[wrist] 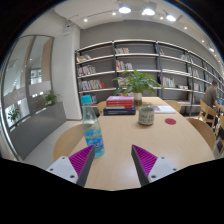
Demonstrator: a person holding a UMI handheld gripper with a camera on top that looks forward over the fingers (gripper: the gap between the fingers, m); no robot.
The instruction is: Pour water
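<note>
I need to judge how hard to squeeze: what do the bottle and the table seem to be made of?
Bottle: likely clear, thin plastic with a bluish tint; the tabletop shows through it. Table: looks like light wood or wood-look laminate, smooth and matte, evenly tan. The tool is open, short of the bottle.

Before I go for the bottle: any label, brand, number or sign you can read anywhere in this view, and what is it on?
None can be read.
Bottle, just ahead of the open gripper: label band too blurred.
Stacked books on the table: spines too small.
Shelf books: too small.
</note>
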